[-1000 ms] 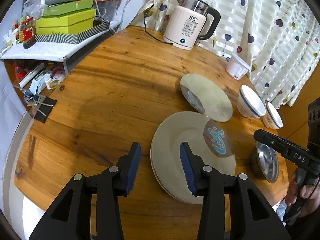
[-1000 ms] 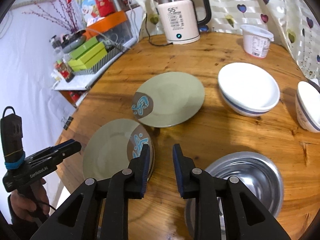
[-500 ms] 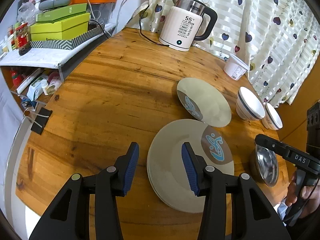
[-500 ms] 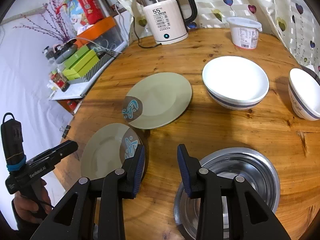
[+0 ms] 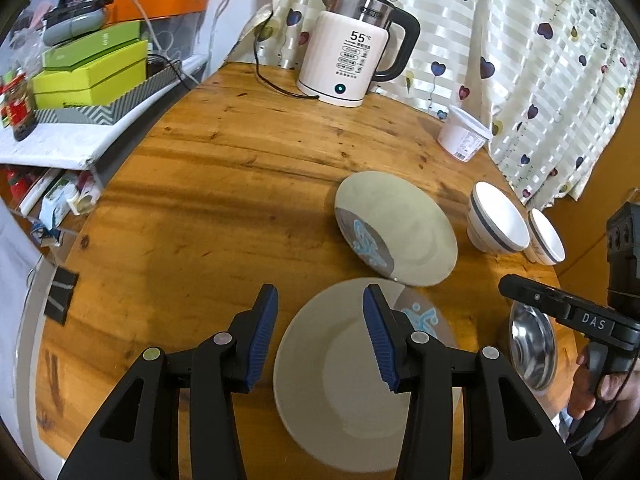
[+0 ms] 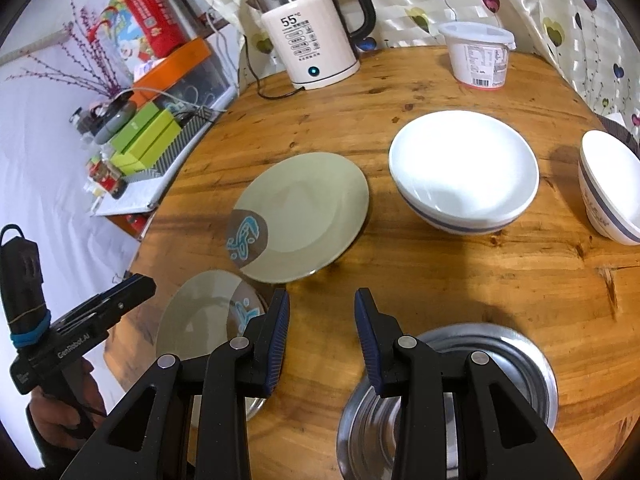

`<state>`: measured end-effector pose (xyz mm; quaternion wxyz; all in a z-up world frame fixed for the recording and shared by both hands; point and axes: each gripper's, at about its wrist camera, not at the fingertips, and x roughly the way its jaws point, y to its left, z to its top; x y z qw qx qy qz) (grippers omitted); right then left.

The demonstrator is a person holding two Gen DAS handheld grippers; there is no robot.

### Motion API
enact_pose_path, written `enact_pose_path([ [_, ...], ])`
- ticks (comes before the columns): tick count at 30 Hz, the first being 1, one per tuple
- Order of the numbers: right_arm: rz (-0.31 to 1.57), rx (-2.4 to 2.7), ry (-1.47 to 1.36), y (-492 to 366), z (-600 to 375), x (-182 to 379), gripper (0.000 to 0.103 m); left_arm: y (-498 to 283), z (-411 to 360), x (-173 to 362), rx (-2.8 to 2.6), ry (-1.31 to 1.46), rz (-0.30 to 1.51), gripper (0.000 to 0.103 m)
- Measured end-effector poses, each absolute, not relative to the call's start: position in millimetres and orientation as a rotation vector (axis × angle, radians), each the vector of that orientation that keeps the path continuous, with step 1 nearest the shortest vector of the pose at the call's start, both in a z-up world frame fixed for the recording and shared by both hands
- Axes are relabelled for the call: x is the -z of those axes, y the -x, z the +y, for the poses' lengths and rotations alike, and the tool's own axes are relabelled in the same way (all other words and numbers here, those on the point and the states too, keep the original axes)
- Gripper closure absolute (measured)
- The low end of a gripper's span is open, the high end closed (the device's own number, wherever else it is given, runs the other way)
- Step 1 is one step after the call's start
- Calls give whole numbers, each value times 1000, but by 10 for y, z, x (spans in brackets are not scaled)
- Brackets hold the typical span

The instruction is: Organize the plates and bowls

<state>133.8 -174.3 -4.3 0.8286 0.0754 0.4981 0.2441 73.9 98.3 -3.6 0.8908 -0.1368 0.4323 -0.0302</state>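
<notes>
Two beige plates with a blue-and-grey motif lie on the round wooden table [image 5: 208, 184]: a near plate [image 5: 340, 384] [image 6: 200, 320] and a far plate [image 5: 404, 228] [image 6: 304, 212]. My left gripper [image 5: 320, 336] is open and empty, hovering over the near plate's left rim. My right gripper [image 6: 322, 338] is open and empty, above the table between the near plate and a steel bowl [image 6: 492, 380] [image 5: 534, 350]. Two white bowls with a blue band stand further right: a large bowl [image 6: 464, 168] [image 5: 496, 218] and a smaller bowl [image 6: 610, 184] [image 5: 546, 238].
A white electric kettle [image 5: 352, 64] [image 6: 312, 36] with its cord and a white plastic tub [image 5: 462, 134] [image 6: 480, 54] stand at the table's far side by the curtain. A shelf with green boxes [image 5: 92, 72] stands left of the table.
Both grippers have pulled back and lifted a little. The right gripper's jaws have opened wider. Plates and bowls have not moved.
</notes>
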Motion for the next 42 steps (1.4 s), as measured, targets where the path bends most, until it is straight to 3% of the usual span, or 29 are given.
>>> enact_pose_path([
  [31,1194,-428,-229,-2109,-1566,429,70,-1862,796,392,185,244,1041,57],
  [42,1205,-425,-225,-2186,-1513,498,81,-1977,726,471,215,226,1057,57],
])
